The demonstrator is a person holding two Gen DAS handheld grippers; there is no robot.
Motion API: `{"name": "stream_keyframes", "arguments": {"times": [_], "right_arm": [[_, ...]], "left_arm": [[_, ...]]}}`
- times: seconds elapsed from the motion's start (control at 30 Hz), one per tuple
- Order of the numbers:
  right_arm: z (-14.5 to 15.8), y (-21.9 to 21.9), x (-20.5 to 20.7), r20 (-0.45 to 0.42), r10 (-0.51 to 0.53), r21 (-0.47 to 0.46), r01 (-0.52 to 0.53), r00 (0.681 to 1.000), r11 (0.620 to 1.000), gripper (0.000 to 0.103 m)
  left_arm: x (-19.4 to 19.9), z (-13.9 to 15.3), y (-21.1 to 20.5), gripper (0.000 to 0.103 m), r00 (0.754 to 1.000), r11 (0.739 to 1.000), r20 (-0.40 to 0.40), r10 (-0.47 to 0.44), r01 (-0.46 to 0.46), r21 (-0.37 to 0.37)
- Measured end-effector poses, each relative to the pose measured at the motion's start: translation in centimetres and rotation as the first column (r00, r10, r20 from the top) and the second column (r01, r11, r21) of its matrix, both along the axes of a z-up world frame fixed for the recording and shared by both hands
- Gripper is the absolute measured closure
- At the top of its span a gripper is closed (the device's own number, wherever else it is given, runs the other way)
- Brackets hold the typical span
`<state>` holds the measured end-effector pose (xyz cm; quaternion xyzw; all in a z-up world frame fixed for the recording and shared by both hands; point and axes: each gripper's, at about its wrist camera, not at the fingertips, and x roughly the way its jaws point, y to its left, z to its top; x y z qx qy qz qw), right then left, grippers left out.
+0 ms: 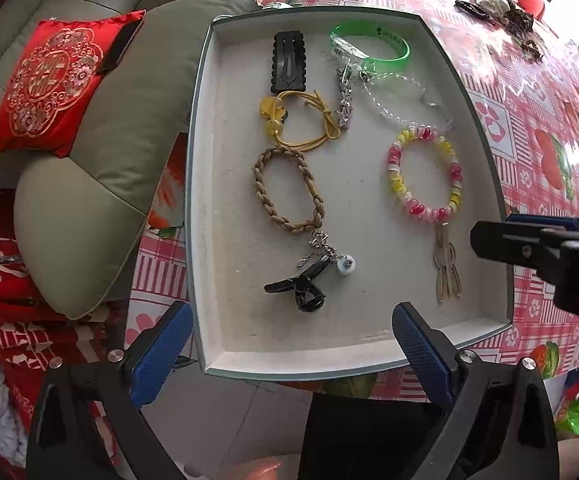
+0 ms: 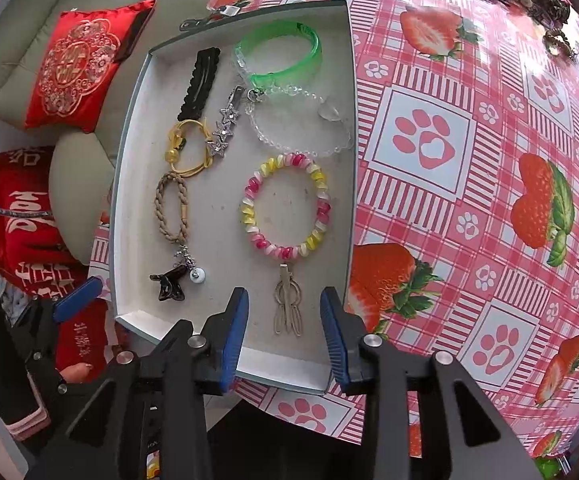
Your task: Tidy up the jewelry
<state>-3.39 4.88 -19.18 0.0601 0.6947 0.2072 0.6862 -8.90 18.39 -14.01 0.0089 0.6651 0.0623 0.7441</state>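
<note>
Right claw (image 2: 284, 332) hovers agape over tray (image 2: 129, 184); green bangle's (image 1: 385, 46) lettering seems illegible.

A home living room: sofa (image 1: 101, 128), red cushion (image 1: 49, 84), strawberry-print tablecloth (image 2: 469, 160).

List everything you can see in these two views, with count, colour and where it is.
tray: one, white inside, table edge
black hair clip: one, tray's far left
green bangle: one, far right
clear bead bracelet: one, below the bangle
yellow hair tie: one, left middle
star clip: one, silver, centre
braided tie: one, tan, left
bead bracelet: one, pink-yellow, right
tablecloth: one, red strawberry print
cushion: one, red, sofa
left gripper: open, near edge
right gripper: open, over the tray's near right
</note>
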Motion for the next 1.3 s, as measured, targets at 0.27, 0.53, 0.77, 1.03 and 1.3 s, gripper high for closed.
{"name": "stream_keyframes", "arguments": {"times": [0.27,0.53,0.77,1.03,1.3], "right_arm": [[1.1,0.2,0.1,0.006,0.013,-0.023,-0.013,1.000,1.000,0.062],[3.7,-0.1,0.3,0.056,0.052,-0.053,-0.049,0.997,0.997,0.056],[6.4,-0.7,0.4,0.106,0.059,-0.069,-0.051,0.993,0.996,0.040],[10.0,-0.8,-0.1,0.174,0.066,-0.079,-0.052,0.983,0.995,0.023],[12.5,-1.5,-0.4,0.237,0.055,-0.127,-0.025,0.970,0.992,0.013]], "left_arm": [[-0.4,1.1,0.6,0.000,1.000,1.000,0.009,0.008,-0.008,-0.010],[-0.2,3.8,1.4,0.000,0.999,1.000,0.041,0.018,-0.017,-0.025],[-0.1,6.3,2.0,0.000,0.998,1.000,0.067,0.019,-0.017,-0.020],[-0.2,9.2,2.0,0.000,0.995,1.000,0.098,0.027,-0.027,-0.008],[-0.3,12.0,2.5,0.000,0.990,0.999,0.139,0.036,-0.035,-0.007]]}}
